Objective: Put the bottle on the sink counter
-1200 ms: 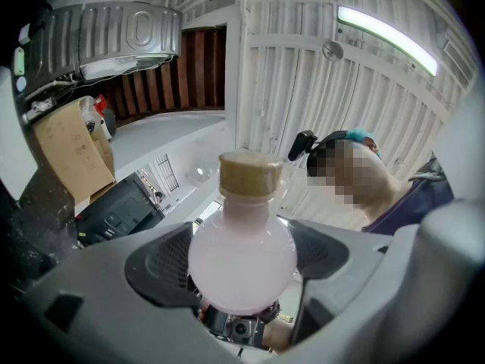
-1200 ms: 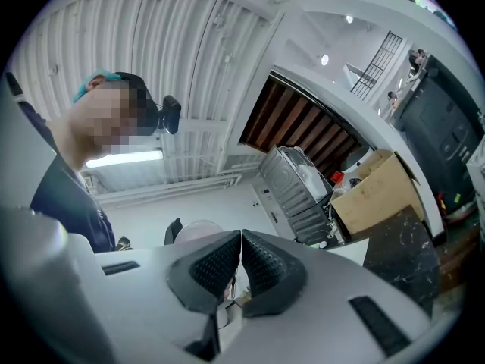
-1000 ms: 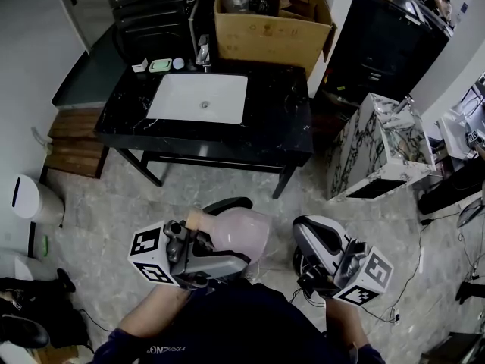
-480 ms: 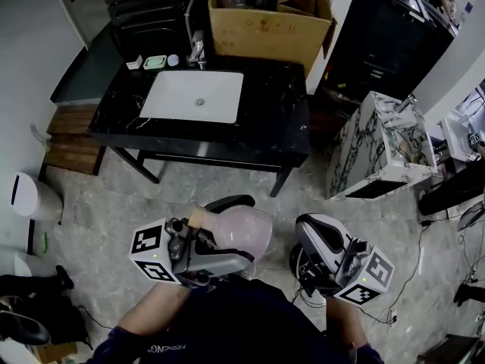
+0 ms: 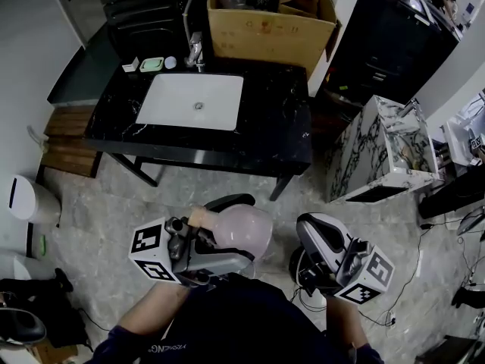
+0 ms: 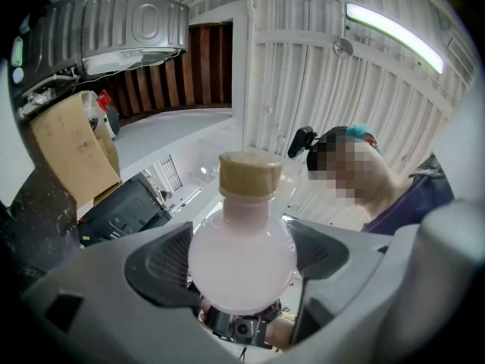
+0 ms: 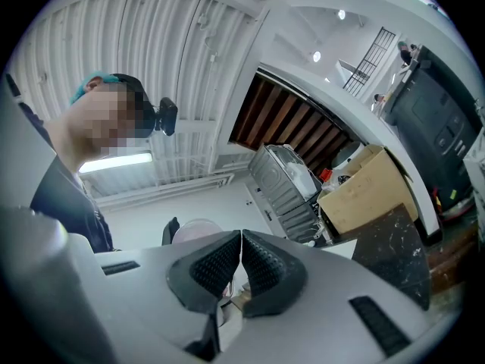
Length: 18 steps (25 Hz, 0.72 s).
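Left hand-held gripper [image 6: 241, 268] grasped pink bottle [image 5: 246, 230], stopper [image 6: 250, 174] seemingly cork | right hand-held gripper [image 7: 241, 260] was clenched, empty | counter [image 5: 280, 127] well apart.

Hardly anything here can be read. A line of white lettering [image 5: 155, 349] runs upside down on the person's dark blue garment [image 5: 227, 324], at the bottom edge of the head view, left of centre. It is too small to spell out for sure. The big brown cardboard box [image 5: 265, 29] at top centre has faint small print on its front, illegible. The white cube at lower left [image 5: 151, 252] and the white cube at lower right [image 5: 366, 277] bear black square markers, no letters or numbers.
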Each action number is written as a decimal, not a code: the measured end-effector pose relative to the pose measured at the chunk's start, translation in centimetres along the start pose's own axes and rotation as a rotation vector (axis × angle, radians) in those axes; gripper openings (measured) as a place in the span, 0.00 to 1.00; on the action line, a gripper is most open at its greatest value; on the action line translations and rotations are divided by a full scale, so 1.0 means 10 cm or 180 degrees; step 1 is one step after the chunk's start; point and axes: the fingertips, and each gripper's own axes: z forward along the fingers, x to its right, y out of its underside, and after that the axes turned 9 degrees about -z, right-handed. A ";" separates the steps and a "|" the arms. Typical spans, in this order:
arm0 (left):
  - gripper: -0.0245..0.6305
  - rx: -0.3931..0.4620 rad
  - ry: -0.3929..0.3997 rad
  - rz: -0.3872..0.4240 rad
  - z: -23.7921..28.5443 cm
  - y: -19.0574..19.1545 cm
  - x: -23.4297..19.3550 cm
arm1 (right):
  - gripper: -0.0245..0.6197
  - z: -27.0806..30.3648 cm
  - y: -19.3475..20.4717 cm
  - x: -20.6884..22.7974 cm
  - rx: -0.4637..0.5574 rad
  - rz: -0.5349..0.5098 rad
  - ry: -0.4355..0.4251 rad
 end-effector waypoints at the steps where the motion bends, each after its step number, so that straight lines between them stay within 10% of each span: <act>1: 0.63 -0.0003 0.0000 -0.0006 -0.01 -0.03 -0.04 | 0.08 0.04 0.01 0.04 0.0000 0.0006 0.0008; 18: 0.63 0.0030 0.0005 -0.0114 -0.19 -0.82 -0.85 | 0.08 0.93 0.15 0.67 -0.0080 0.0062 0.0111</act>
